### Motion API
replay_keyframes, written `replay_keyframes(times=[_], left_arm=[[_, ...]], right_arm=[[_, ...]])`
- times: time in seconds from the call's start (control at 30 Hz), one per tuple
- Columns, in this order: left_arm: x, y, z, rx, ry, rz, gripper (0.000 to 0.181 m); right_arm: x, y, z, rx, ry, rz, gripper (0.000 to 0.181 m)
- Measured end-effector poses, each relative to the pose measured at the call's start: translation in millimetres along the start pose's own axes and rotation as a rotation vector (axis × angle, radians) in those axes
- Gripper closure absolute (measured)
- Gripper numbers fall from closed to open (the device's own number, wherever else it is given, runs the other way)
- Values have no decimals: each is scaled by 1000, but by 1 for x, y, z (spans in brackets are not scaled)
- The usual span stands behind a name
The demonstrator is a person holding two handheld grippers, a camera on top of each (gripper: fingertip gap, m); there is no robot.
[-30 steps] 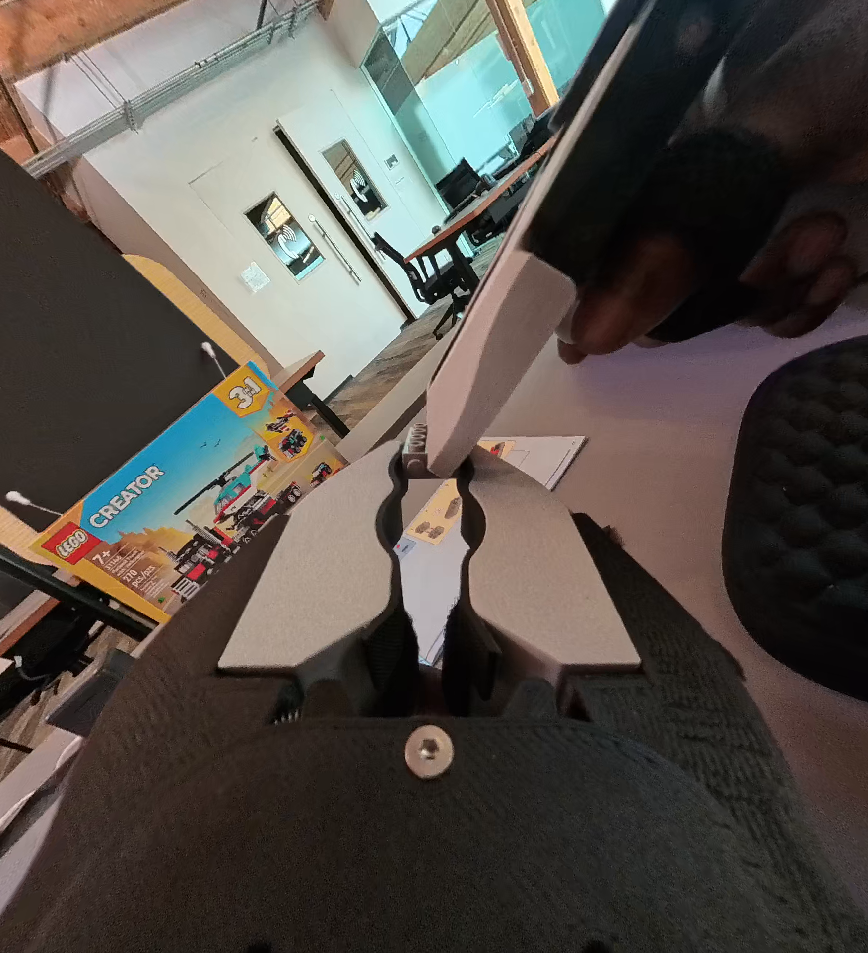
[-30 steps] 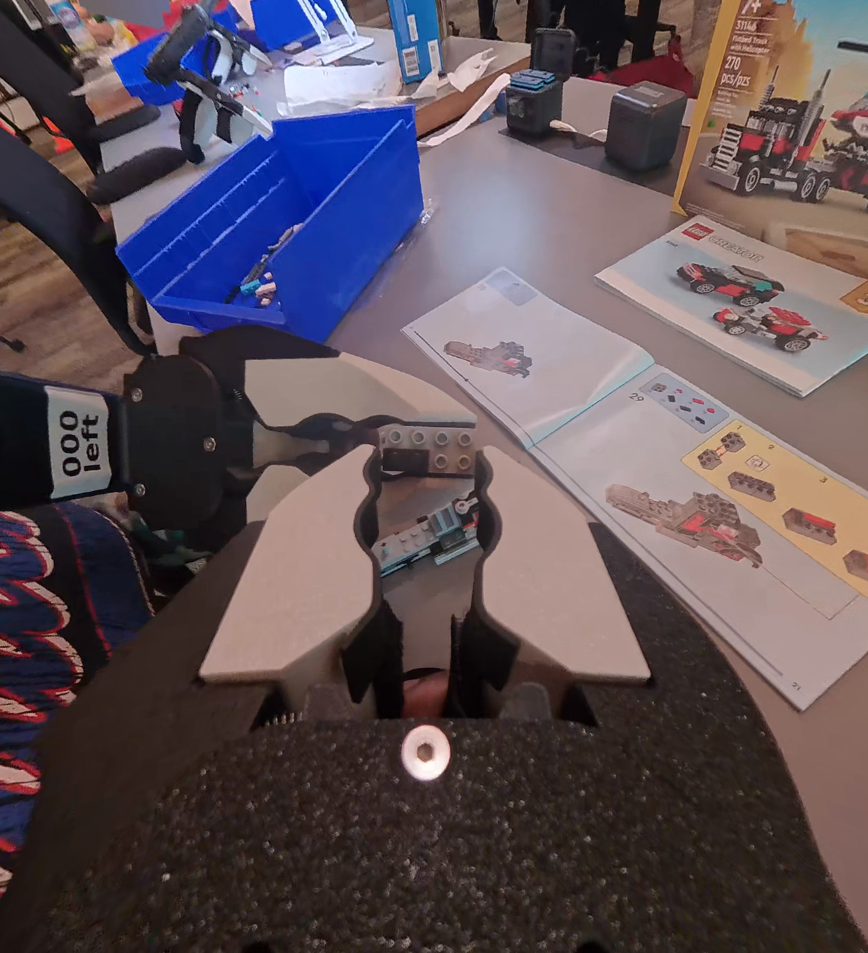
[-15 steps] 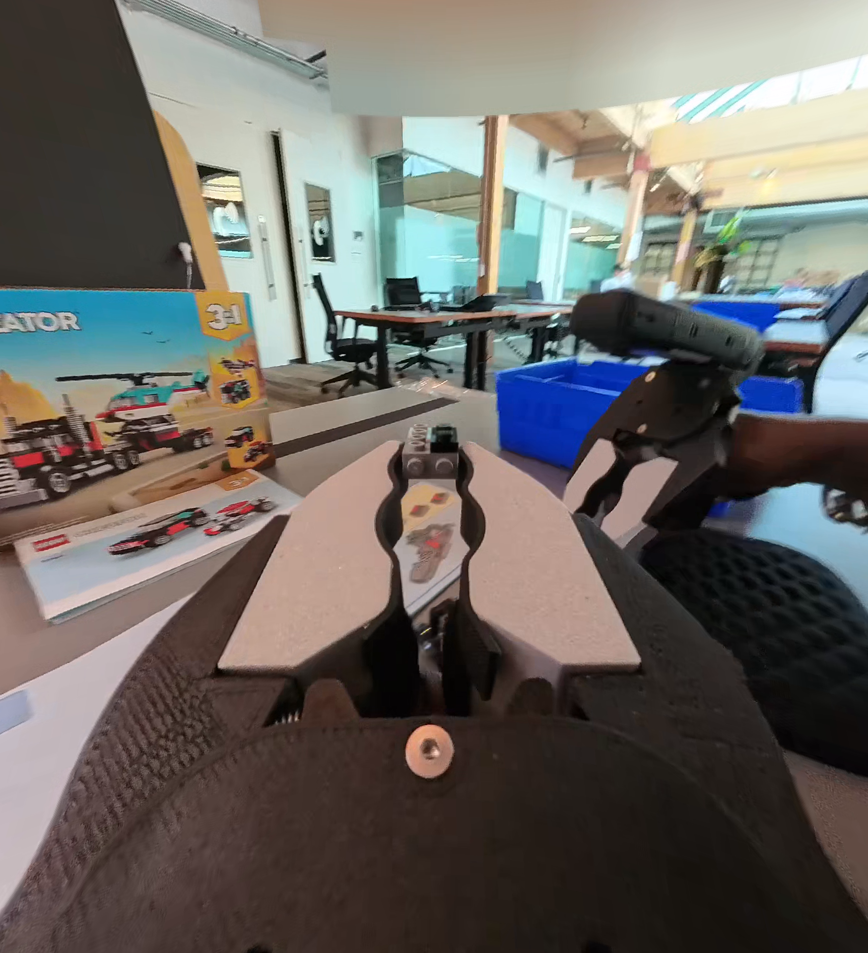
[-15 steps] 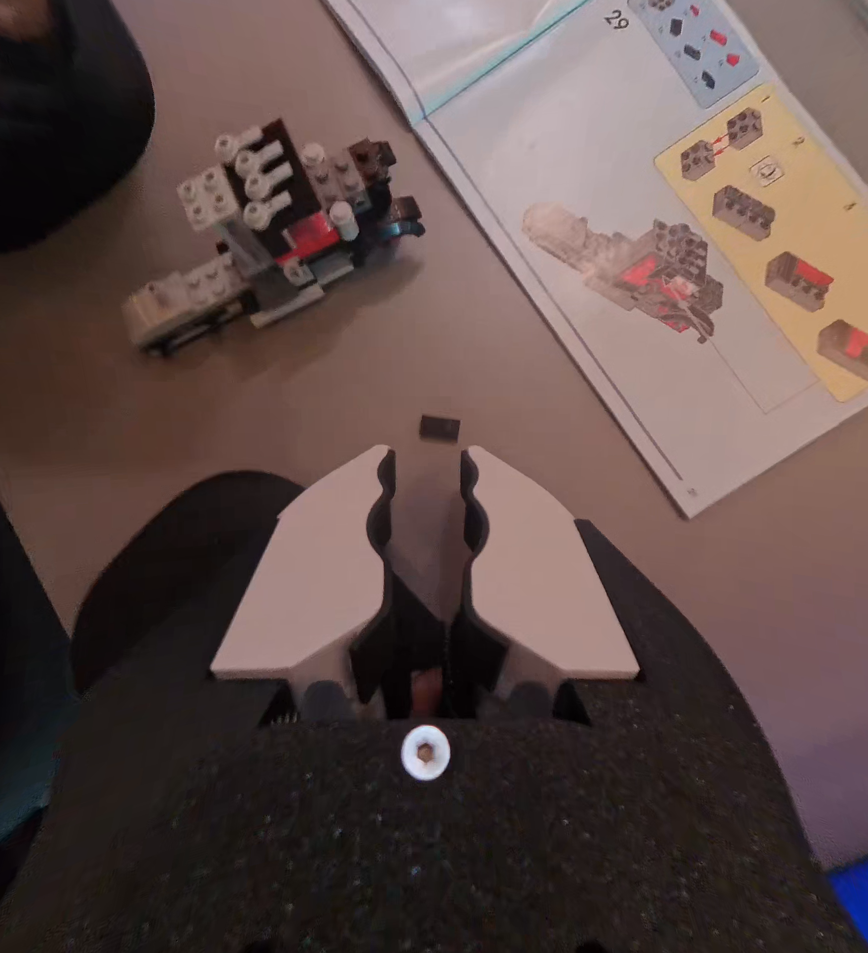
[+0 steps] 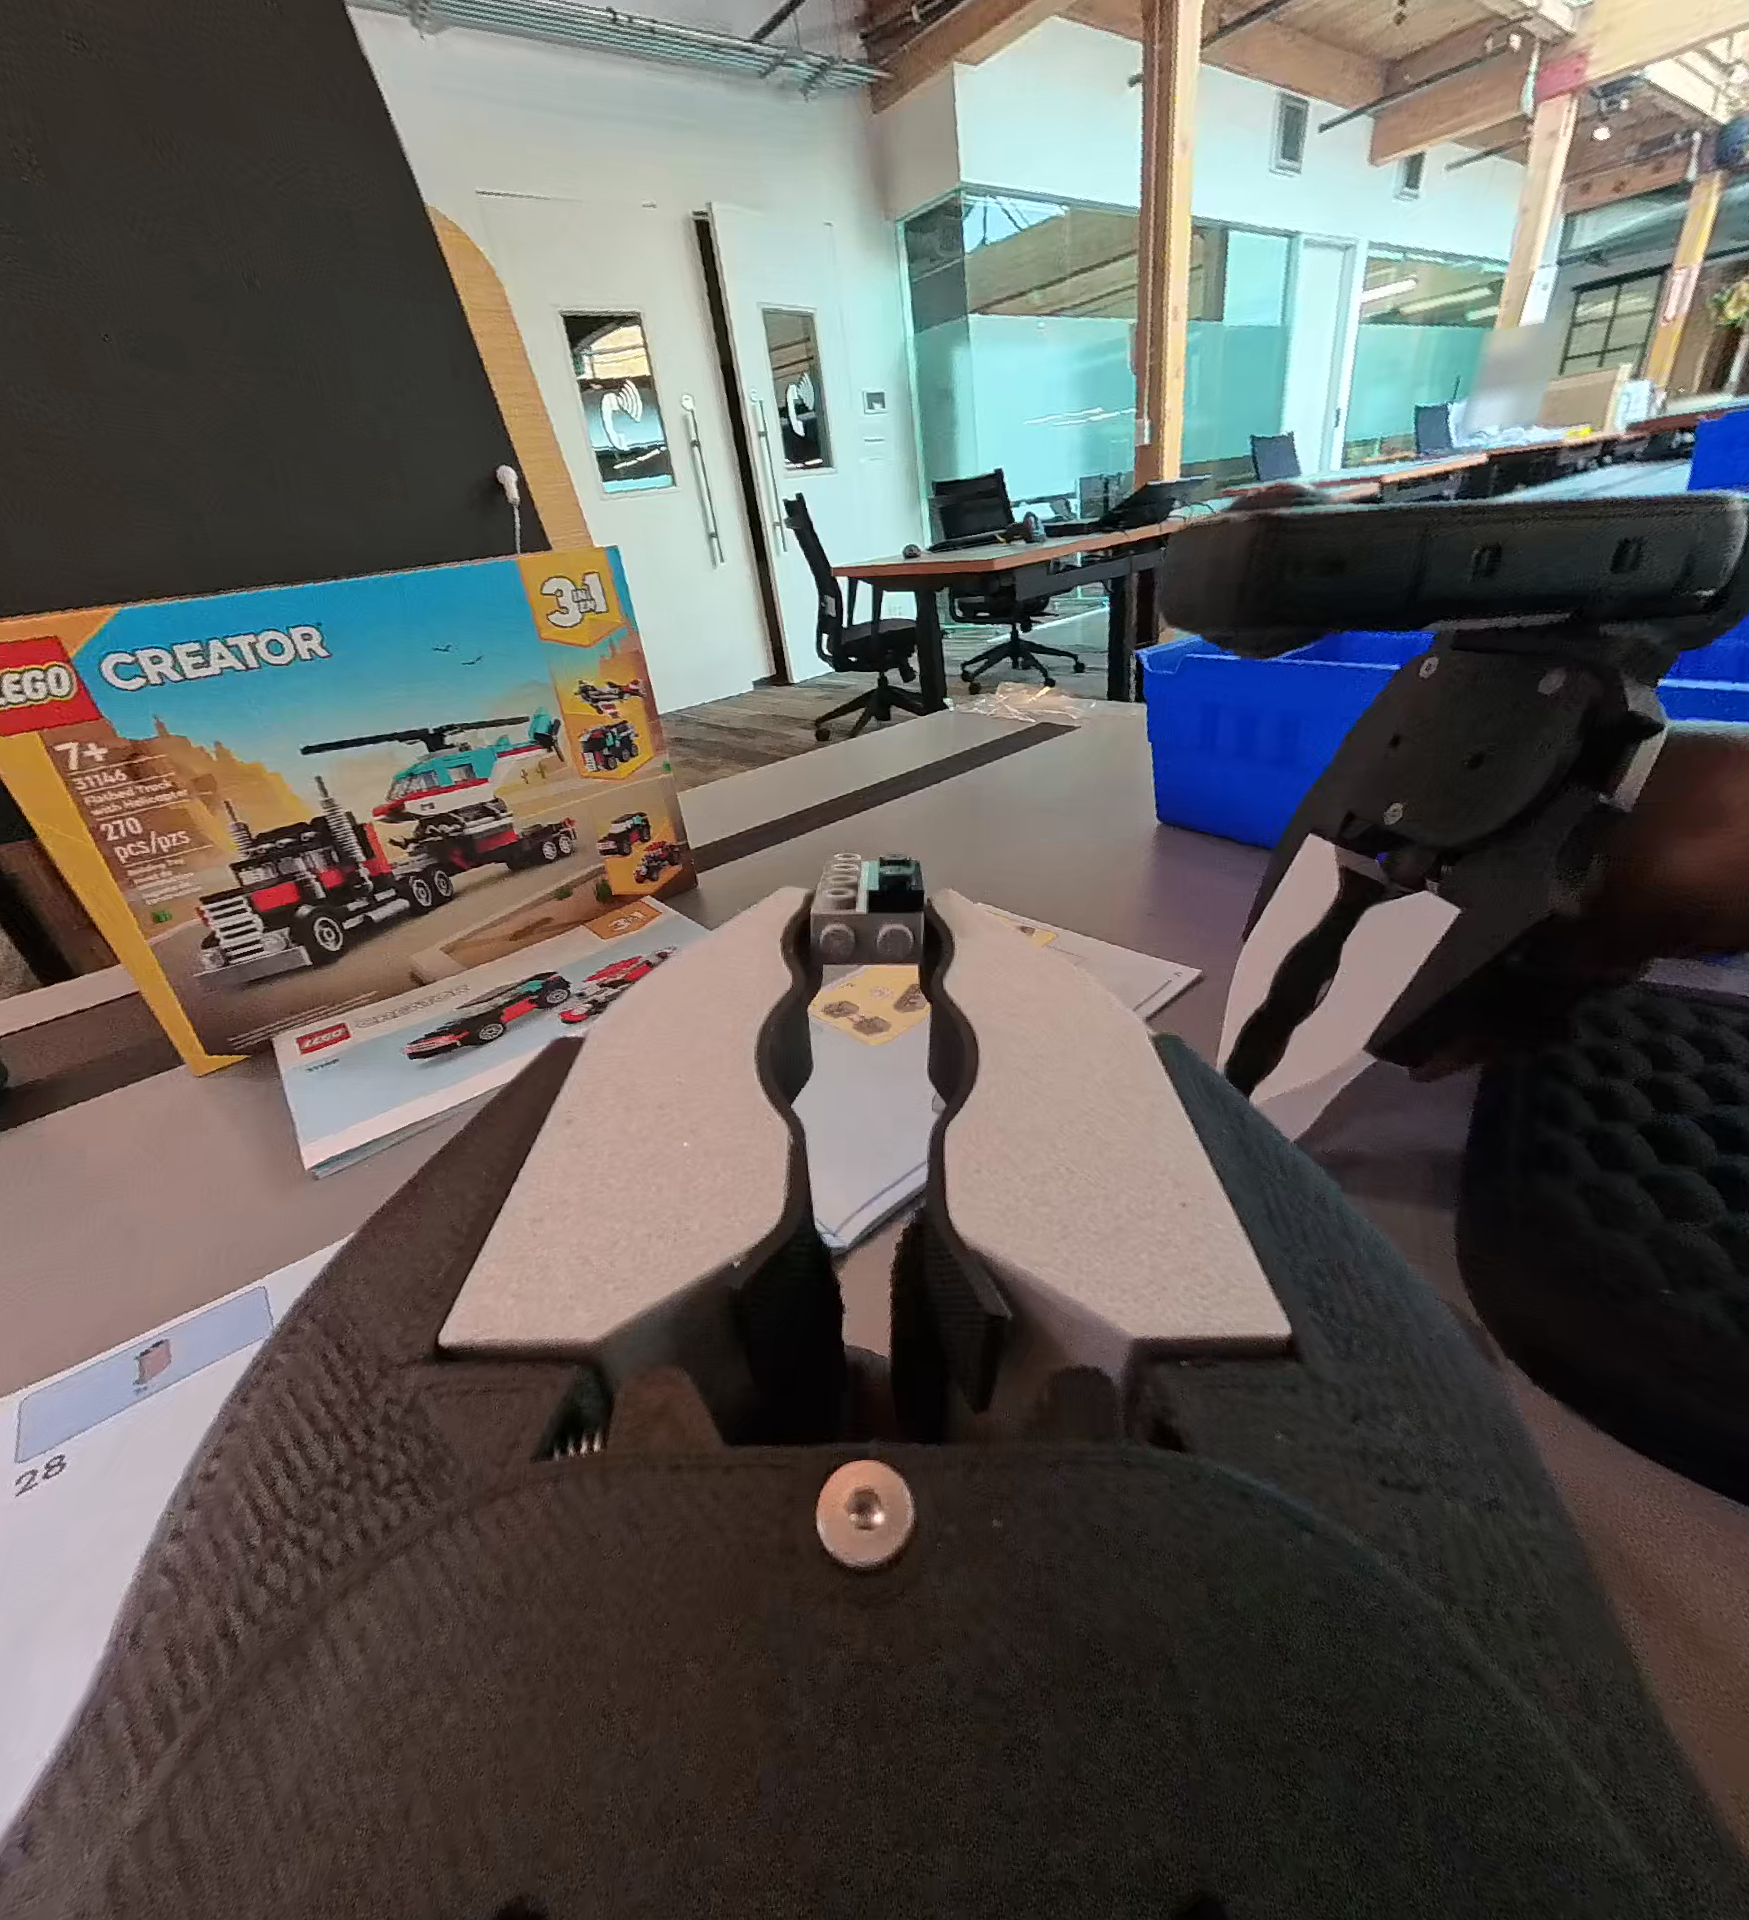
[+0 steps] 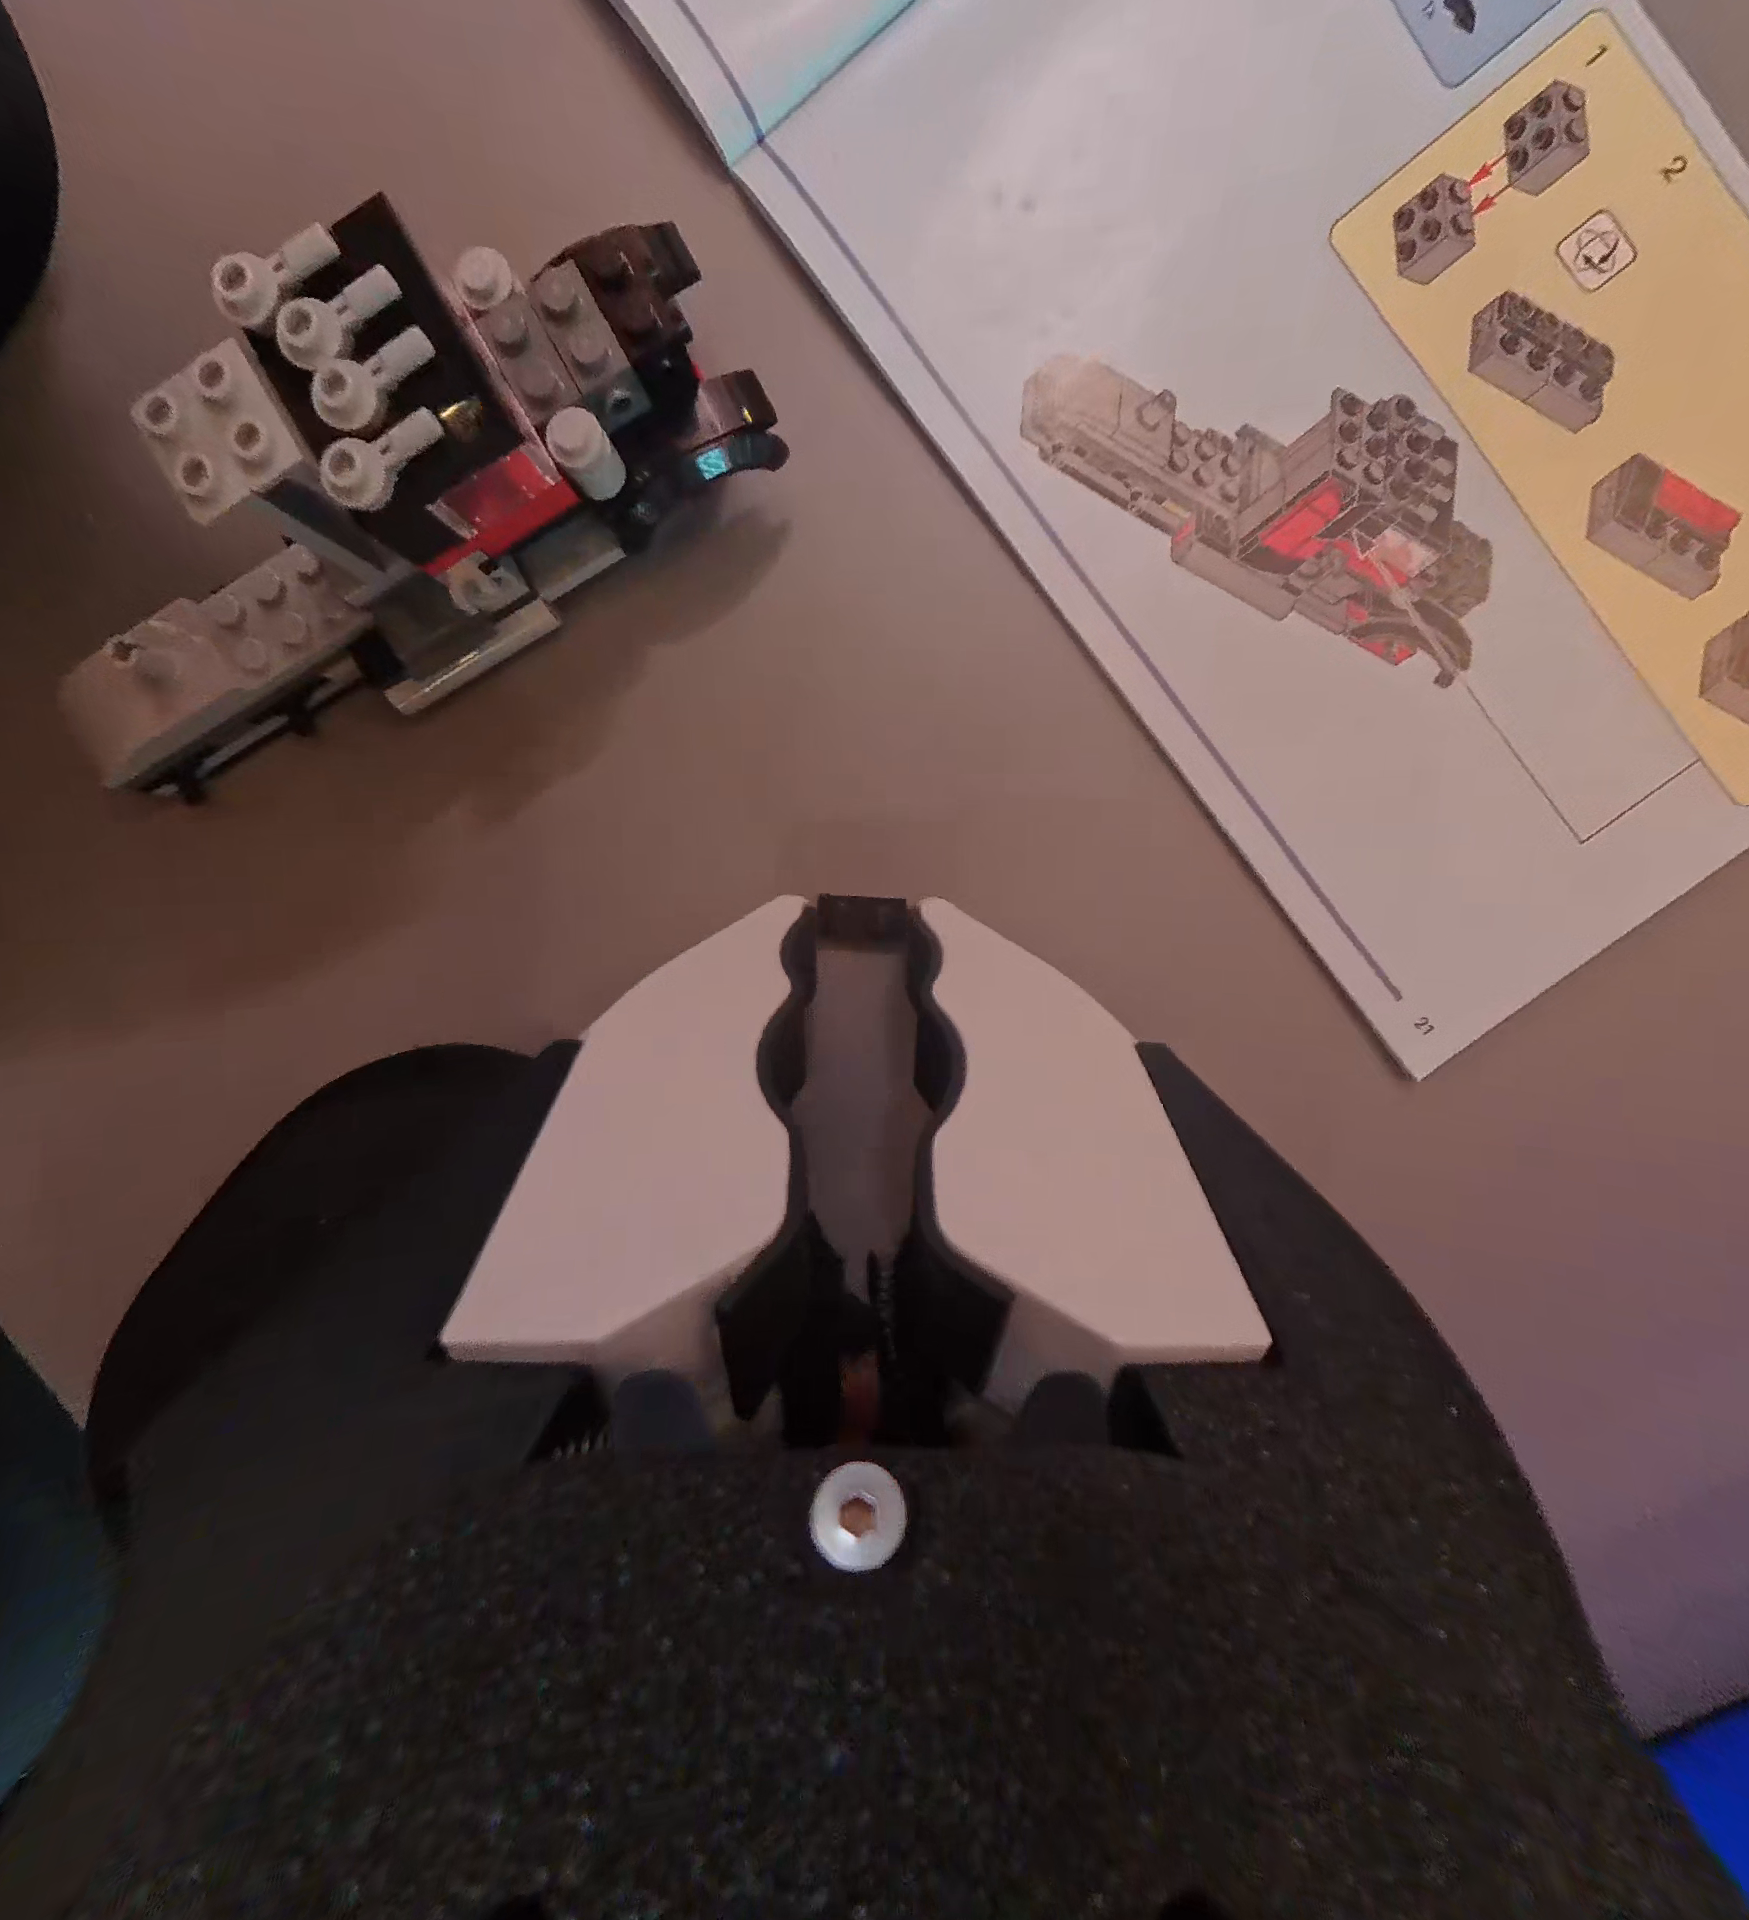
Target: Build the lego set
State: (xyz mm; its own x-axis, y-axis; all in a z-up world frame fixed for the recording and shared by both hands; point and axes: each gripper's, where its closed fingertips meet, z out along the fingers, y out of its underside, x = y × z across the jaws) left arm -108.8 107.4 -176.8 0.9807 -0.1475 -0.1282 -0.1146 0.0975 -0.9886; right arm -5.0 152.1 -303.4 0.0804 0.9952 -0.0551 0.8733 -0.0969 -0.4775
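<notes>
My left gripper is shut on a small grey brick with a black piece on top, held above the table. My right gripper points down at the table, and its tips close on a small black piece lying there. The right gripper also shows in the left wrist view, to the right of the left one. The partly built grey, black and red truck model lies on the table to the upper left of the right gripper, apart from it.
An open instruction booklet lies right of the model. The set's box stands at the back left with a second booklet in front. A blue bin is at the back right. A black mesh cushion lies at the right. There is about 15 cm between the tips of the two grippers.
My right gripper left the left gripper's brick, swung down to the table and moved onto the small black piece, its tips narrowing around it. My left gripper levelled out, still holding the brick.
</notes>
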Motion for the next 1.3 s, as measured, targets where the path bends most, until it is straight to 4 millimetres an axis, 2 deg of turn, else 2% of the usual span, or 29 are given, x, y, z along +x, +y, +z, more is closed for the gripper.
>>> replay_keyframes(times=[0.1,0.2,0.3,0.37,0.5,0.6,0.93,1.3], left_arm=[[-1,-5,0,39,-34,-68,164],[-3,-6,-2,76,-77,-105,164],[-5,-11,-5,110,-108,-79,164],[-4,-11,-6,112,-119,-58,164],[-3,-12,-9,113,-163,48,164],[0,-16,-13,132,-183,117,164],[-7,-21,-21,179,-208,82,164],[-13,-21,-24,197,-197,10,164]], right_arm=[[0,-8,-5,30,-13,9,165],[-3,-43,-33,141,-32,16,165],[-27,-92,-69,276,-100,-46,166],[-46,-119,-85,328,-144,-91,165],[-76,-147,-91,340,-181,-145,165],[-83,-155,-88,327,-173,-147,165],[-97,-161,-82,212,-118,-142,165],[-98,-167,-78,154,-85,-127,165]])
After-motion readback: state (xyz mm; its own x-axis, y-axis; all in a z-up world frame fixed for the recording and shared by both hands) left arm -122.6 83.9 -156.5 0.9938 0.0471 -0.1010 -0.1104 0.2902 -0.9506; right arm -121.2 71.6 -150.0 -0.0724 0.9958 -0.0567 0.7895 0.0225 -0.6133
